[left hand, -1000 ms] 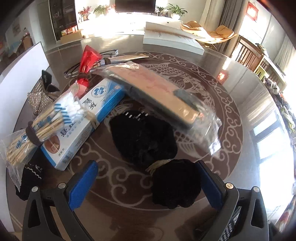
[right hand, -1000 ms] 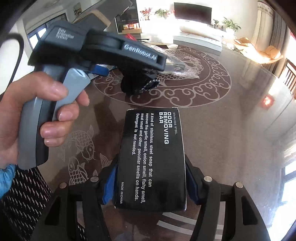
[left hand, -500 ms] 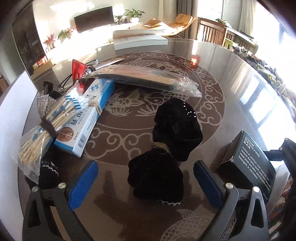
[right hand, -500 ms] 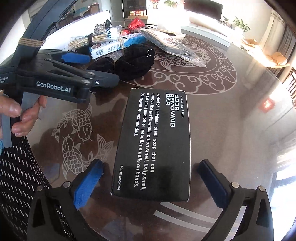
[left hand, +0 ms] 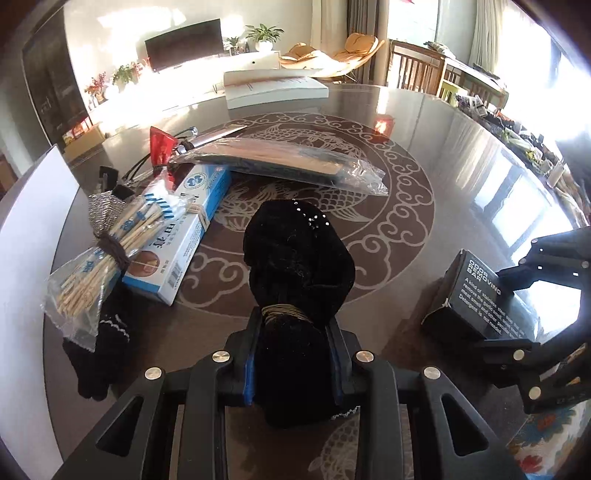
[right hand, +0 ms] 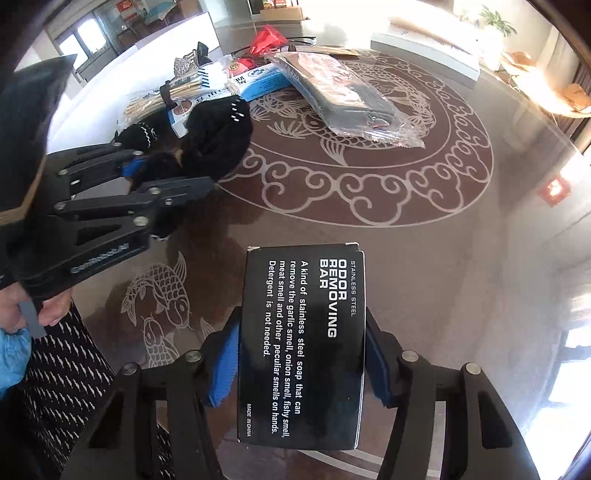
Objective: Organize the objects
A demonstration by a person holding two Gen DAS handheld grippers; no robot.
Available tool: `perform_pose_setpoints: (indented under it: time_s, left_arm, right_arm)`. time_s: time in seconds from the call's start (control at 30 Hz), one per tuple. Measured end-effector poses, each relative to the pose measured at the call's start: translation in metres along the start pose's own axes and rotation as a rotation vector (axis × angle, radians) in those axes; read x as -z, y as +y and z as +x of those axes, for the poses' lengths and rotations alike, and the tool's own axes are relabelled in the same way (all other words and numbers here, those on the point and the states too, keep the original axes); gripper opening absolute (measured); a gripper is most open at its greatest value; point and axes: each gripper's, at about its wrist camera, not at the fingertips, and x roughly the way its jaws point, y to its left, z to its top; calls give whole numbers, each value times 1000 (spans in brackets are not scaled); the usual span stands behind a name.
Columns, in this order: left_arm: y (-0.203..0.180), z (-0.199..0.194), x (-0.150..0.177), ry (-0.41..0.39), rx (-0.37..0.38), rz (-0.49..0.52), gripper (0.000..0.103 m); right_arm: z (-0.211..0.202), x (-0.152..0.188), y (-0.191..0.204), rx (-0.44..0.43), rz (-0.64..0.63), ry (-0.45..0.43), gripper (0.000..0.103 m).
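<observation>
Closing my left gripper (left hand: 295, 365) on the socks (left hand: 299, 266) and right gripper (right hand: 301, 354) on the box (right hand: 303, 347), I judge sorting barely begun.

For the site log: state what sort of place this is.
Probably a home living and dining room: a television on a low cabinet, potted plants, lounge chairs, and a round patterned dining table.
</observation>
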Motion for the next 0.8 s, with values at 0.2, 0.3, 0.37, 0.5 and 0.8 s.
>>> perform_pose_setpoints:
  time_s: [0.2, 0.3, 0.37, 0.5, 0.8]
  left_arm:
    - [65, -91, 14, -150, 5, -197, 29]
    - [122, -135, 21, -210, -45, -300, 29]
    - [167, -153, 29, -219, -105, -364, 29]
    - [261, -172, 62, -173, -245, -521, 29]
    - [366, -158, 123, -4, -448, -646, 53]
  right_arm:
    - [-48, -31, 31, -44, -31, -102, 59]
    - [-77, -73, 68, -97, -84, -193, 59]
    - [-90, -107, 106, -159, -123, -247, 59]
    - [-100, -167, 201, -322, -205, -335, 59]
    - [-18, -252, 361, -411, -313, -271, 61]
